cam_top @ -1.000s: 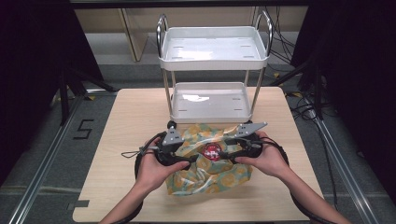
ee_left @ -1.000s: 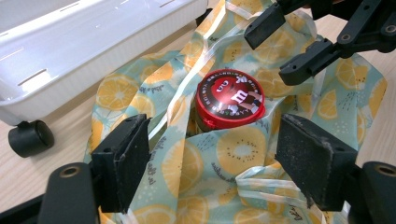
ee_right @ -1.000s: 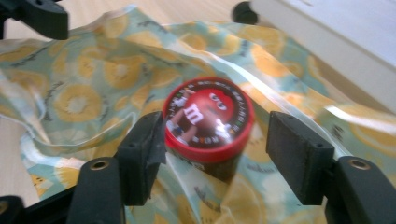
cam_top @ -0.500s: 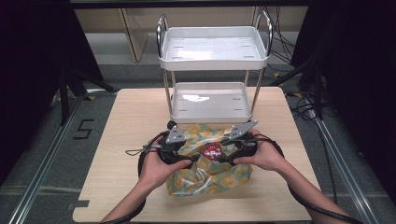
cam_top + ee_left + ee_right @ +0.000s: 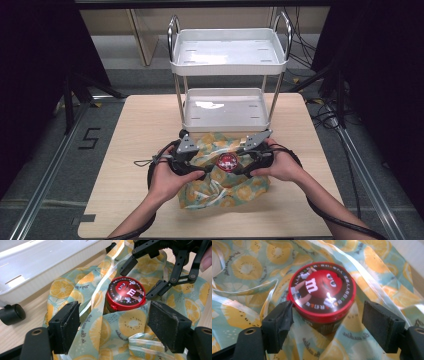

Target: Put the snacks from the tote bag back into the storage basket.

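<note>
My right gripper point(image 5: 239, 165) stands with its jaws wide apart; they have just been opening, and the red-lidded candy tub point(image 5: 322, 293) sits between them with a gap on both sides, the left pad just beside the lid's rim, so I am not squeezing it. The tub stands upright in the mouth of the lemon-print bag point(image 5: 225, 187), which lies on the wooden surface point(image 5: 125, 150) just in front of the white 2-tier cart point(image 5: 227, 65). From above, the lid point(image 5: 227, 161) shows between my 2 hands, with the bag's cloth bunched around the tub's body.

My left gripper point(image 5: 113, 327) is open too, its jaws spread above the bag's near edge with only printed cloth and a clear strap beneath them, gripping nothing.

I judge the tub is set inside the bag, or about to be lifted out; I cannot tell which. Either way the bag's mouth gapes, and both cart shelves are bare, so whatever follows with bag or cart is not yet started
</note>
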The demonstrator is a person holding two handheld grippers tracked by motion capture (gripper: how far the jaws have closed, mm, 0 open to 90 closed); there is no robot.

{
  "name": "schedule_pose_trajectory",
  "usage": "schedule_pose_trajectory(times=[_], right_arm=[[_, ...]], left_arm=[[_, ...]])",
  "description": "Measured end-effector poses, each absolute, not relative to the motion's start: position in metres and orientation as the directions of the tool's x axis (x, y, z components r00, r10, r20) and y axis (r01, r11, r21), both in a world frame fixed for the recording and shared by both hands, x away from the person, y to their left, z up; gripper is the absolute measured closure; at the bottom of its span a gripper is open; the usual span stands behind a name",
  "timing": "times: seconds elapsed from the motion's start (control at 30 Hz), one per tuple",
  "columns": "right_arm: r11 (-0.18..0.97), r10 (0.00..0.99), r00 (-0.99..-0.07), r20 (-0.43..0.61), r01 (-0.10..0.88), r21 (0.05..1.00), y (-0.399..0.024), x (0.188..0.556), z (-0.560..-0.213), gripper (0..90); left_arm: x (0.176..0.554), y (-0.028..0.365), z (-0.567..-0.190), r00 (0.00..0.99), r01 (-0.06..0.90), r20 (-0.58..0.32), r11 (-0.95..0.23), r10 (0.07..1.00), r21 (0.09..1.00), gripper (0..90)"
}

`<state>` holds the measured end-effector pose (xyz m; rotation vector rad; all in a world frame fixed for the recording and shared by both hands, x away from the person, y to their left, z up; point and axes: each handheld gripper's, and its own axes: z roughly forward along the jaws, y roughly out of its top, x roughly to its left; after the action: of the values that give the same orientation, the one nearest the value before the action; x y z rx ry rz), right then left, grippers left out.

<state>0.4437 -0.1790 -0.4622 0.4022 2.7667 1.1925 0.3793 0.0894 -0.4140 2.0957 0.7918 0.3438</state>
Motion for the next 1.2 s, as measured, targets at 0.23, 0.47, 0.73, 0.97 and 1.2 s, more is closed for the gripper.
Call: schedule_pose_trajectory(times=[0.23, 0.47, 0.73, 0.97, 1.2], right_arm=[[0.68, 0.276, -0.961, 0.028, 0.216, 0.7, -0.169, 0.439, -0.464, 24.5], [0.687, 0.237, -0.971, -0.018, 0.154, 0.71, -0.163, 0.443, -0.471, 22.9], [0.684, 0.226, -0.973, -0.037, 0.131, 0.717, -0.16, 0.444, -0.479, 23.8], [0.665, 0.216, -0.974, -0.063, 0.099, 0.741, -0.158, 0.444, -0.482, 24.9], [0.655, 0.213, -0.975, -0.07, 0.089, 0.75, -0.16, 0.444, -0.484, 25.4]], left_arm=[[0.38, 0.09, -0.415, 0.761, 0.41, -0.028, -0.446, 0.649, 0.796, 24.6], [0.38, 0.089, -0.417, 0.754, 0.424, -0.041, -0.439, 0.655, 0.792, 24.6], [0.381, 0.089, -0.419, 0.753, 0.429, -0.05, -0.432, 0.656, 0.793, 24.7], [0.381, 0.09, -0.42, 0.759, 0.429, -0.058, -0.431, 0.648, 0.794, 24.8], [0.381, 0.09, -0.419, 0.767, 0.421, -0.056, -0.436, 0.639, 0.796, 25.0]])
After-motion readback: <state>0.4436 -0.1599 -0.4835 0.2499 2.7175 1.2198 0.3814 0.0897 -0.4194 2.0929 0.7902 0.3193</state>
